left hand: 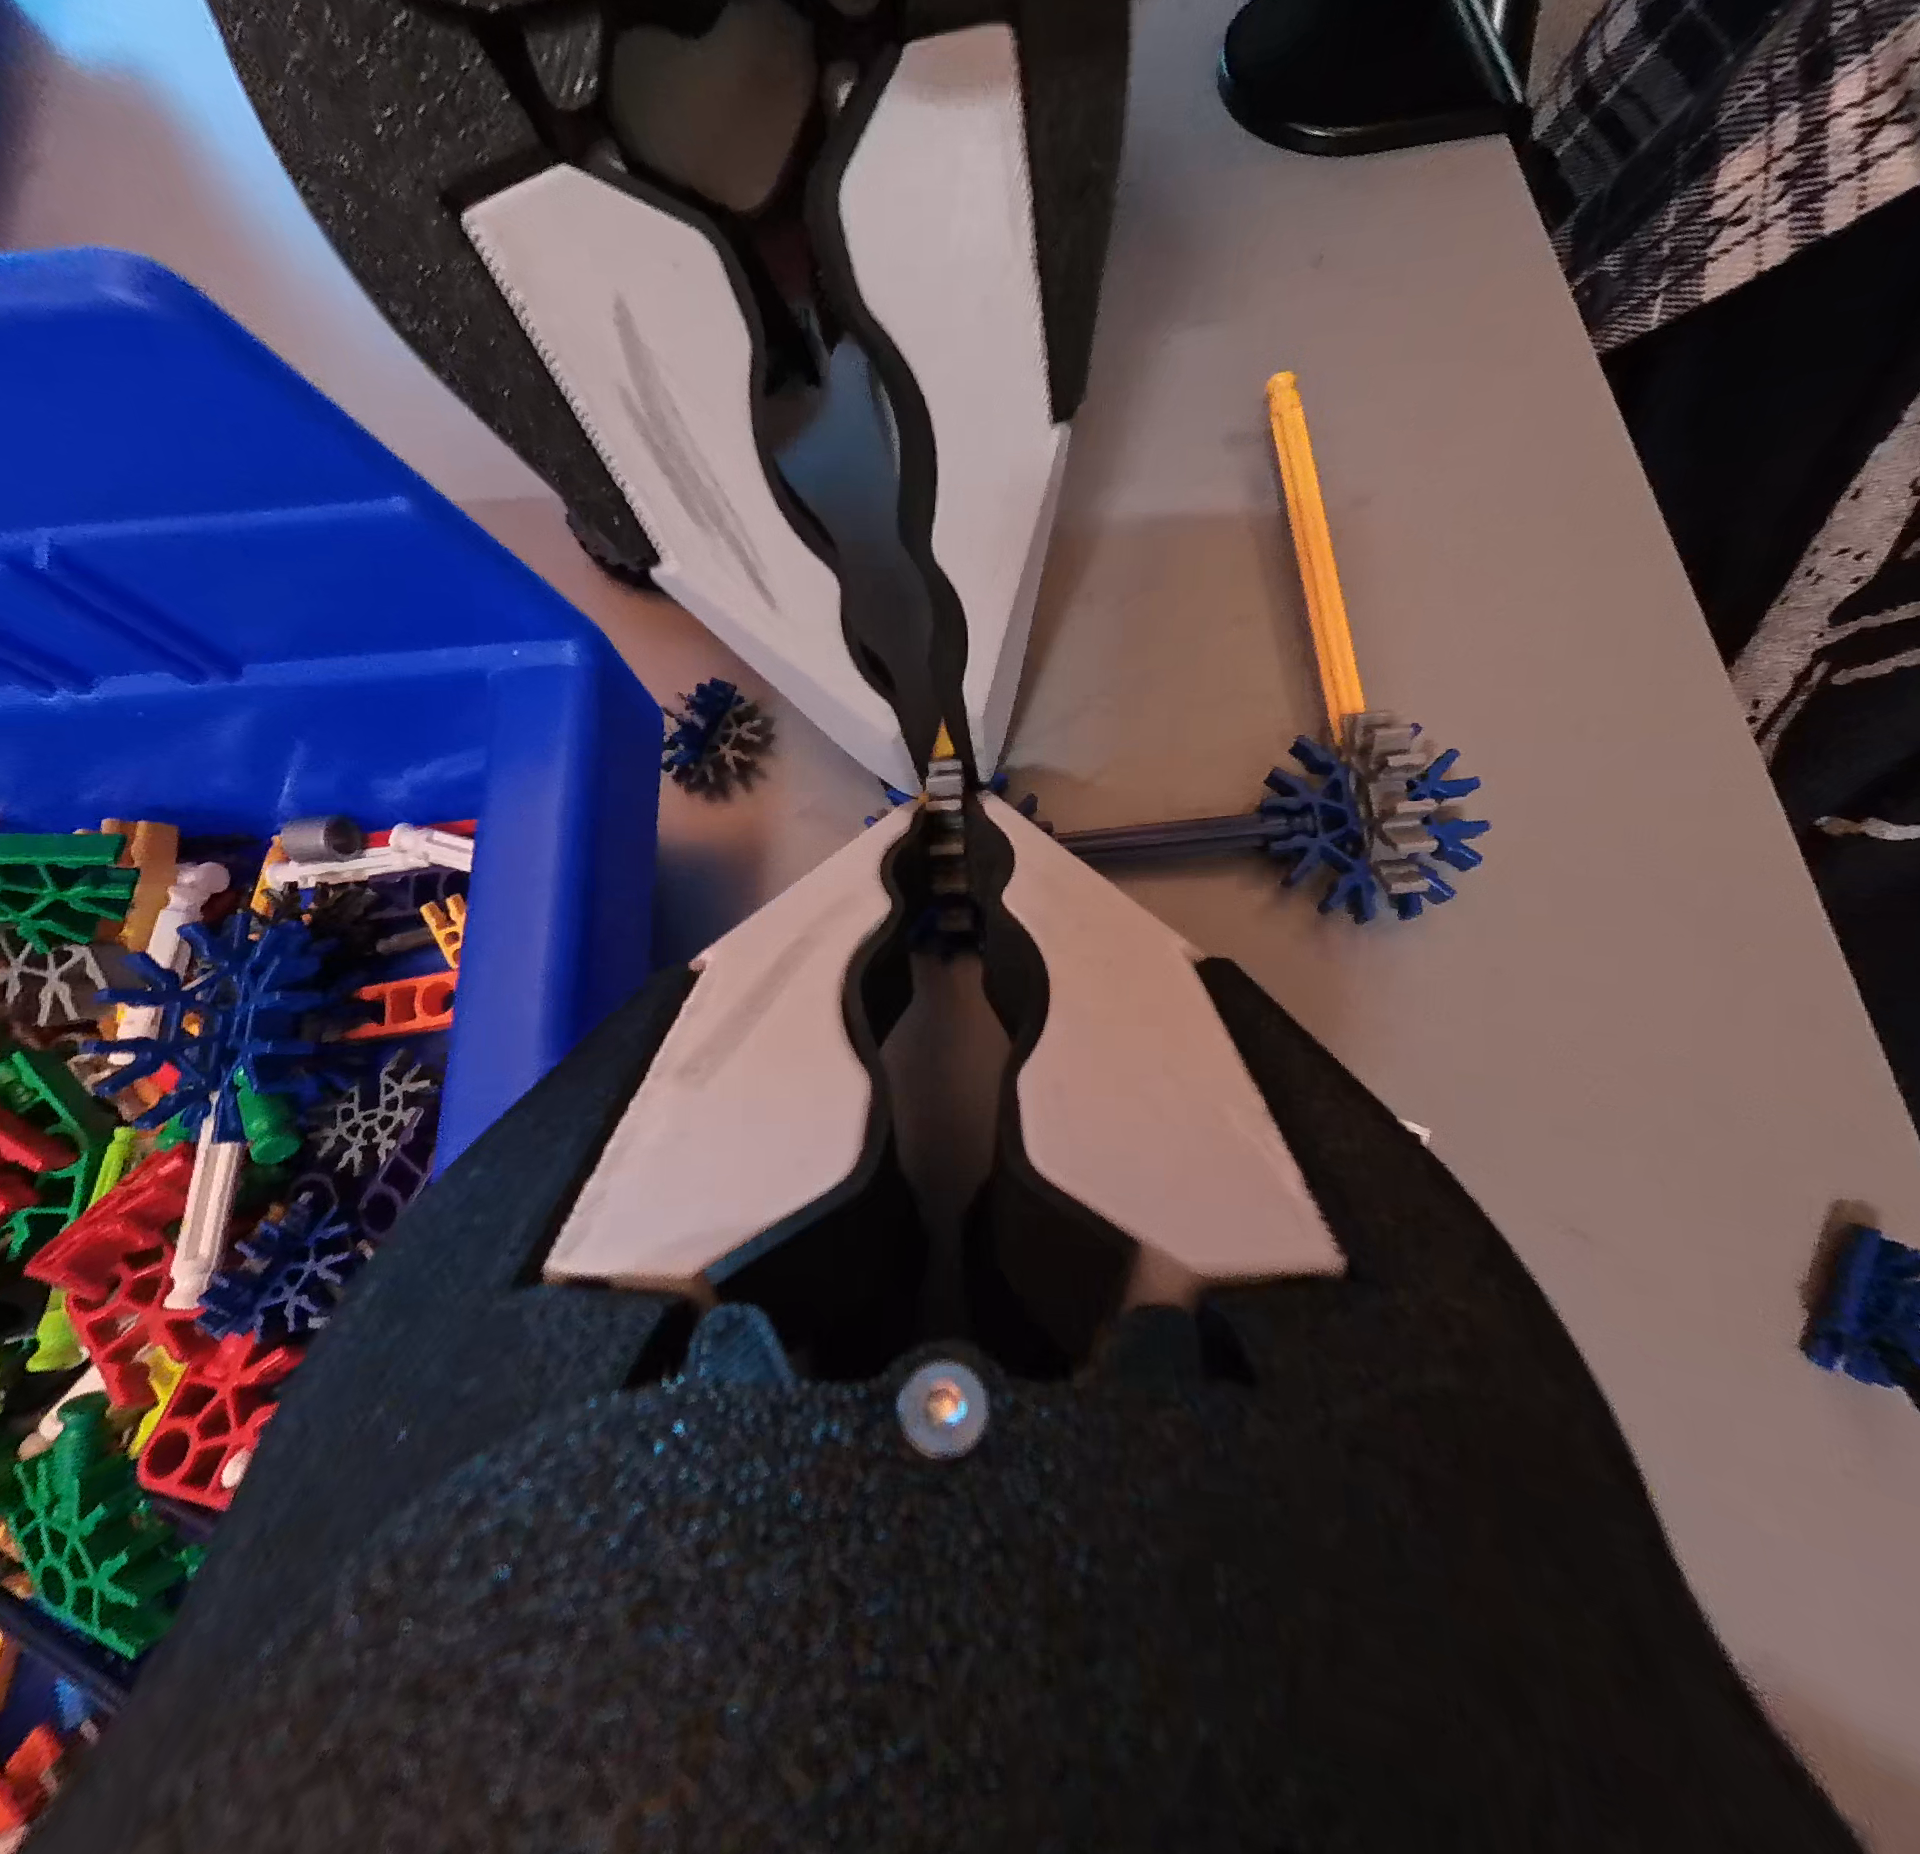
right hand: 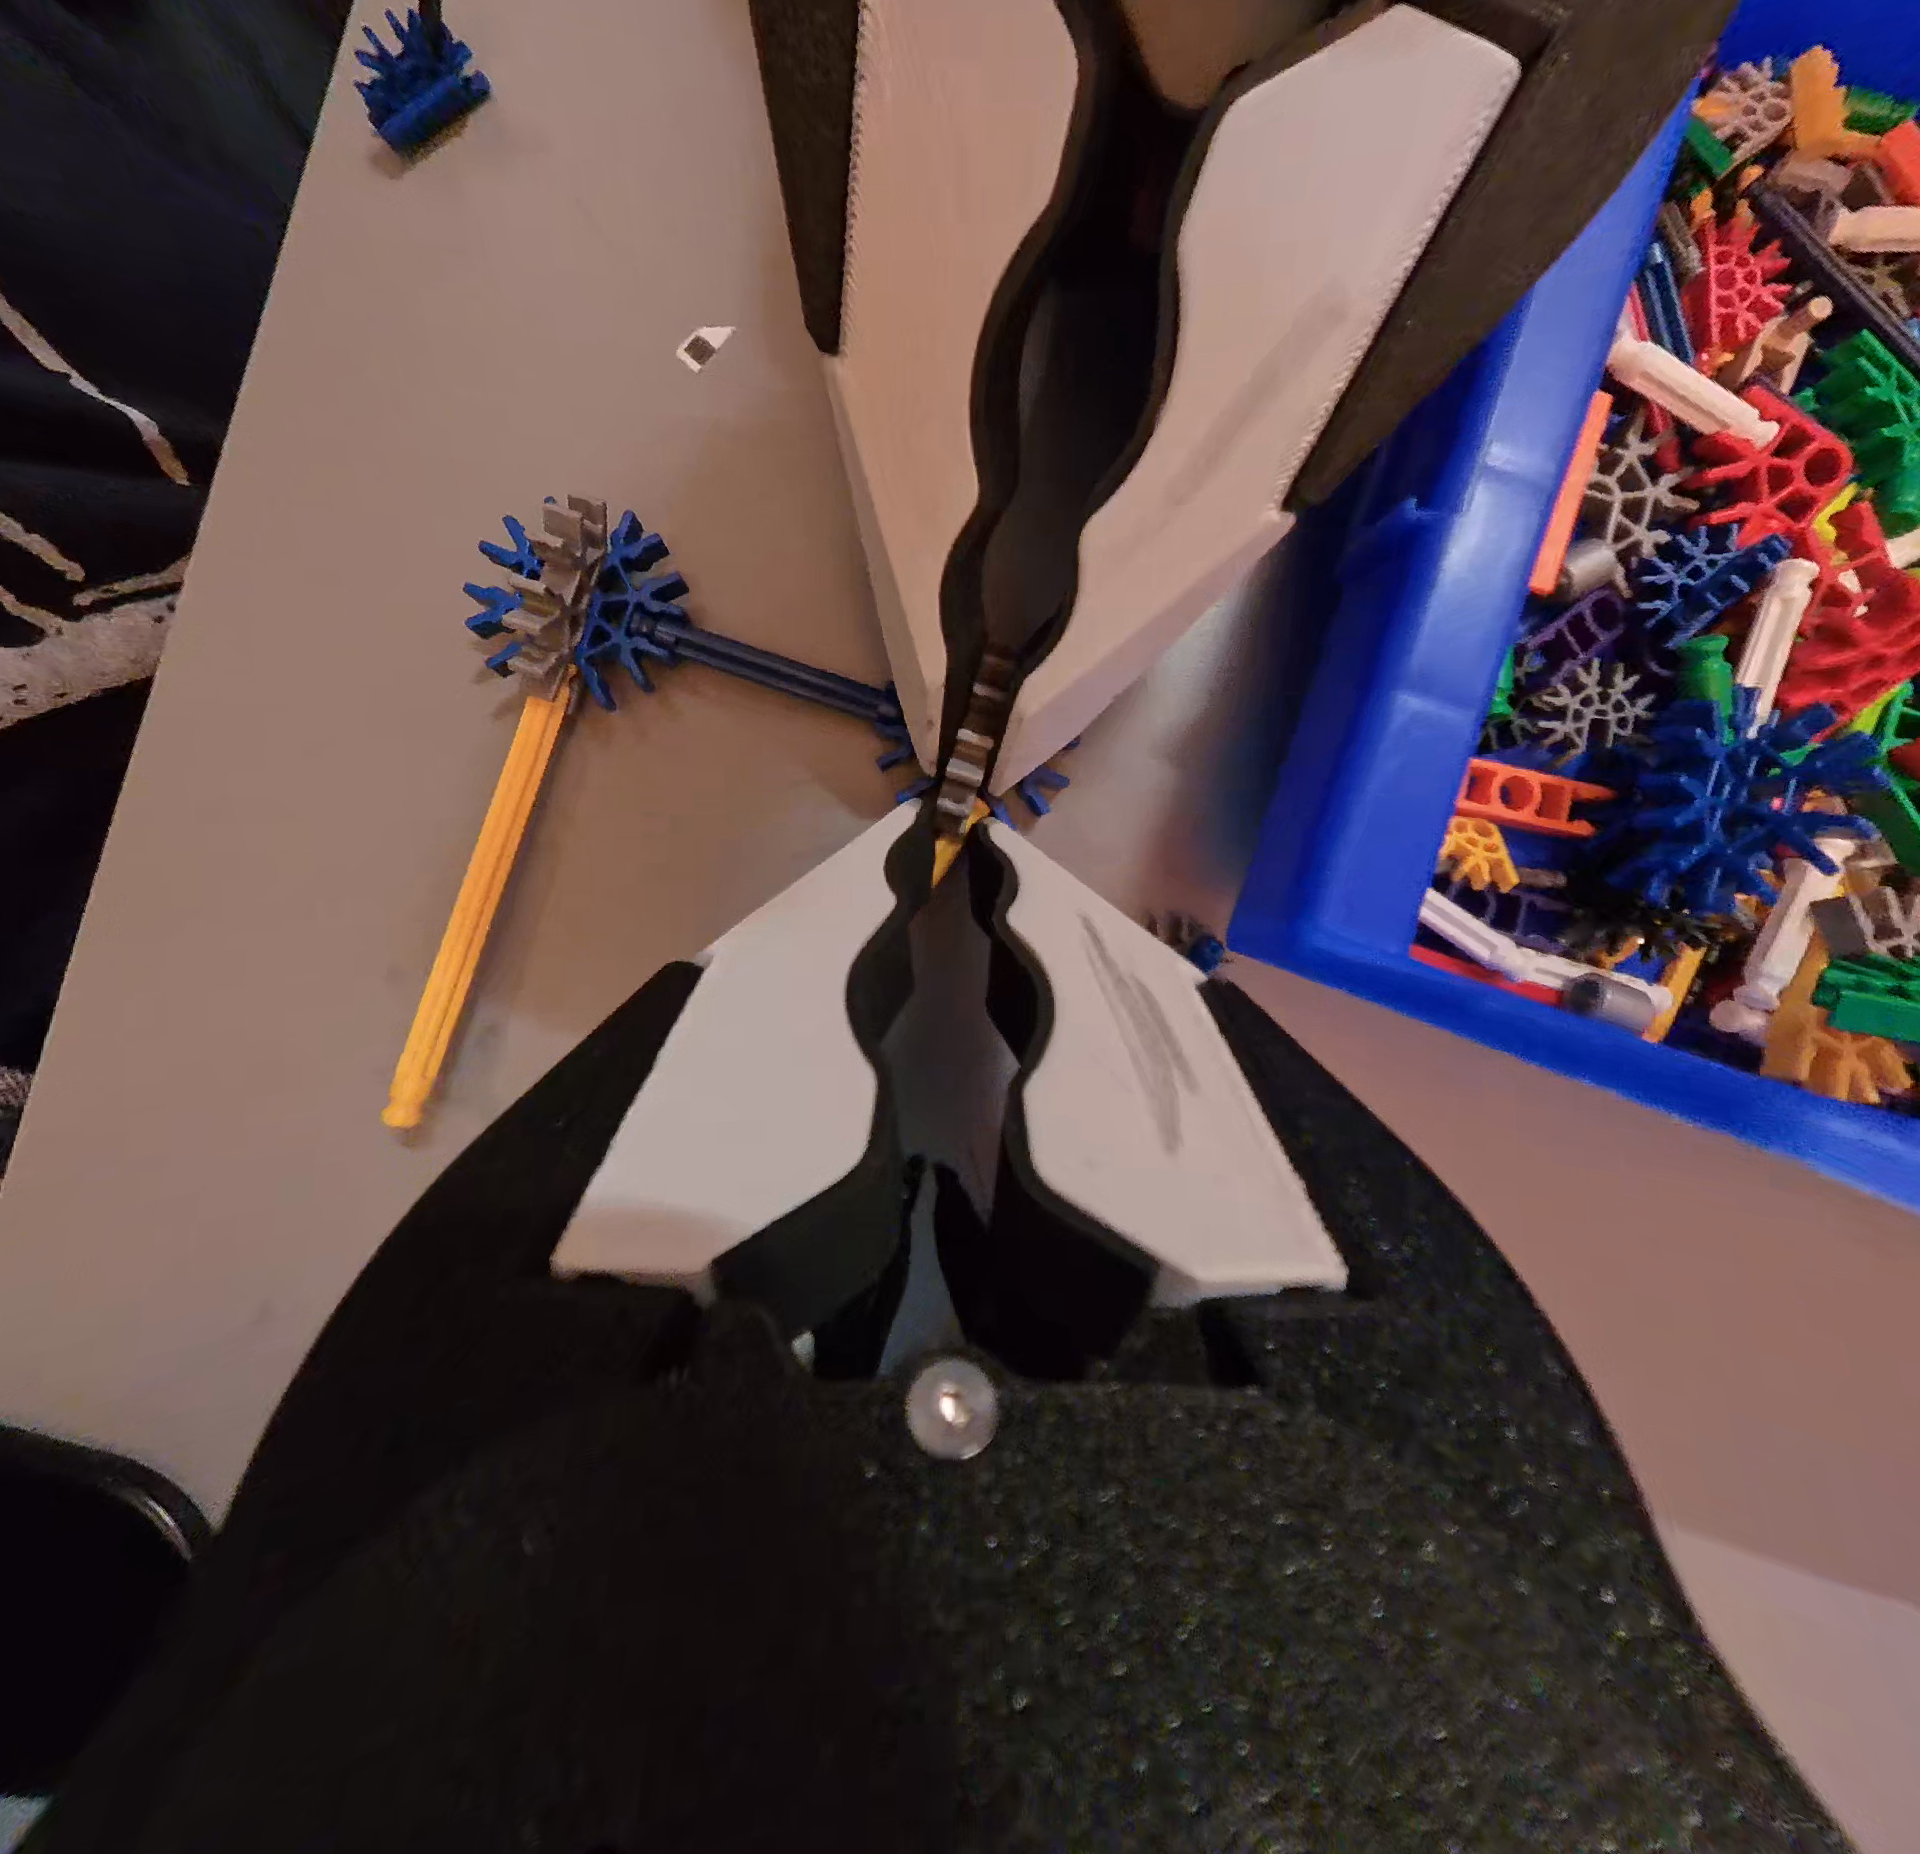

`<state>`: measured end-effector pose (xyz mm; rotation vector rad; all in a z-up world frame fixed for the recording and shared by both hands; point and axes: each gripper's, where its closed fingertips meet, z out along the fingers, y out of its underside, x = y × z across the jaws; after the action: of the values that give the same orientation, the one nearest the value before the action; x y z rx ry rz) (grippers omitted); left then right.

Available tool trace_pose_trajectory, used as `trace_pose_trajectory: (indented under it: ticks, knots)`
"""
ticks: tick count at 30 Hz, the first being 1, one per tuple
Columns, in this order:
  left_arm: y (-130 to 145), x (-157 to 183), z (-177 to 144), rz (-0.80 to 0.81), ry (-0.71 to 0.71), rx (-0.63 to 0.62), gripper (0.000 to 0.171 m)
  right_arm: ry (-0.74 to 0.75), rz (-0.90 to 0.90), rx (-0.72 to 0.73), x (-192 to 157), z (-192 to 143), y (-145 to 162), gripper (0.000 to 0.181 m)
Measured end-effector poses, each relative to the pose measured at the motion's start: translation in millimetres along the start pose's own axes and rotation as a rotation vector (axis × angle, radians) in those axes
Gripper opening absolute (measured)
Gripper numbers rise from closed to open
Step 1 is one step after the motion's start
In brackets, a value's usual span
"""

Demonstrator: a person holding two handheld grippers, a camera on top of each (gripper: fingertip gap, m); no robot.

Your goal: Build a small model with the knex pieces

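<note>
My two grippers meet tip to tip over the grey table point(left hand: 1455, 1077). My left gripper point(left hand: 945, 838) is shut on a grey toothed connector point(left hand: 943, 796) with blue snowflake connectors around it. My right gripper point(right hand: 951, 848) comes from the opposite side and is shut on a short yellow rod point(right hand: 954, 840) whose tip sits at that connector point(right hand: 971, 755). A dark blue rod point(left hand: 1153, 836) links this cluster to a second blue-and-grey connector cluster point(left hand: 1361, 828) lying on the table, which carries a long yellow rod point(left hand: 1314, 547). That cluster also shows in the right wrist view point(right hand: 571, 599).
A blue bin point(left hand: 551, 765) with several mixed coloured building pieces stands close beside the grippers, and also shows in the right wrist view point(right hand: 1351, 765). A loose blue connector point(left hand: 717, 739) lies by the bin. Another blue piece point(right hand: 421, 79) lies near the table edge. A black stand base point(left hand: 1351, 69) is at the back. Less than 4 cm separates the two grippers' tips. Left tips and right tips are each some 15 cm from the blue piece point(right hand: 421, 79). It turns up in the left wrist view point(left hand: 1870, 1298) as well.
</note>
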<state>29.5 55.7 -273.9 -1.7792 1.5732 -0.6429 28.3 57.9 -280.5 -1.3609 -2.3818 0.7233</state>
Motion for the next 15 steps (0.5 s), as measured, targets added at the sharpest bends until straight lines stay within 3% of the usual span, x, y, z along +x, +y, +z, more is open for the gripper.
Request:
trace_pose_trajectory:
  ticks: [1, 11, 15]
  knots:
    - [0.0, 0.0, 0.0, -0.002, 0.003, -0.001, 0.004, -0.014, 0.002, 0.011, 0.0, 0.0, -0.2, 0.001]
    - [-0.2, 4.1, -0.3, 0.005, 0.028, 0.001, 0.004, -0.097, -0.045, -0.006, -4.3, 0.6, -1.8, 0.002]
    - [0.0, 4.4, -0.2, 0.012, 0.023, 0.003, 0.004, -0.065, -0.058, -0.034, -5.1, 0.5, -0.2, 0.004]
